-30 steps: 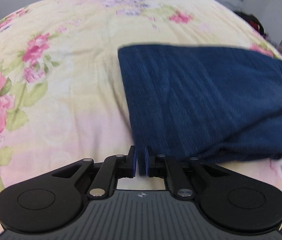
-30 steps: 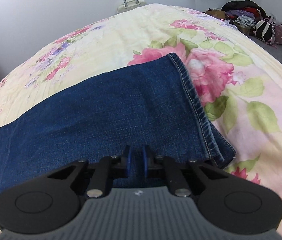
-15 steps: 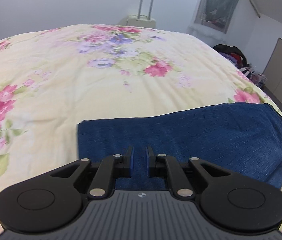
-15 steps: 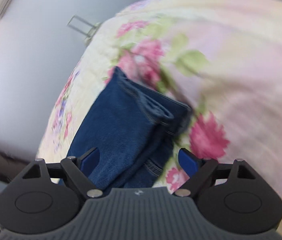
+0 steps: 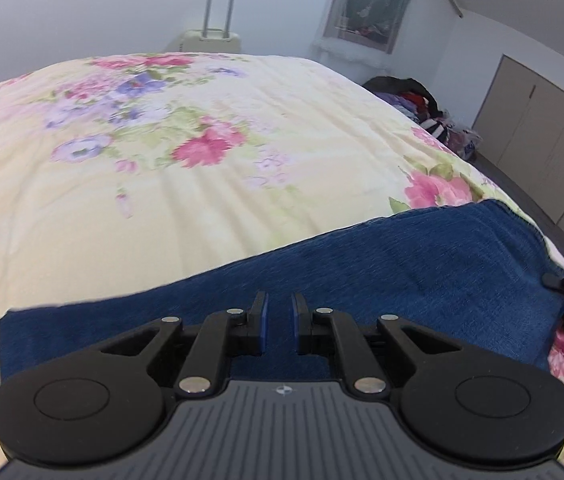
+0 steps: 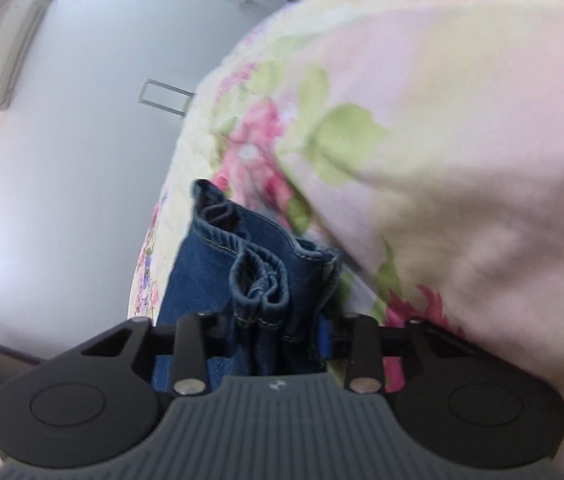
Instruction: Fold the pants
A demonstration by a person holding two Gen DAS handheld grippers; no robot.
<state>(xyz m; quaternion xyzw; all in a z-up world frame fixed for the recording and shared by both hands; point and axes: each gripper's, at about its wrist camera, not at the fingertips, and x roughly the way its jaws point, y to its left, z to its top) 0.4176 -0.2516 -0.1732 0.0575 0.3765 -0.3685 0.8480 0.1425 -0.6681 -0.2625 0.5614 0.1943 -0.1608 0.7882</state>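
The pants (image 5: 422, 264), dark blue denim, were laid folded in a long band across the near part of a bed covered by a floral quilt (image 5: 202, 200), running from the near left toward the right edge of the left wrist view.

The left gripper (image 5: 279, 322) was held low over the near edge of that band. Its blue pads were drawn almost together, with only a narrow slot left between them; no cloth could be seen pinched in that slot, the denim being visible below and beyond the fingers.

In the right wrist view, which was blurred and strongly rolled, the hem end of the pants (image 6: 258, 280) was seen bunched into several stitched folds. The right gripper (image 6: 278, 332) was placed around that bunch, with the folds lying between its fingers and its jaws closing; the blue pad (image 6: 324, 338) on the right side was seen against the denim.

Beyond the far edge of the bed a pale suitcase (image 5: 212, 38) was stood against the wall, and a heap of clothes (image 5: 422, 108) was piled at the far right.
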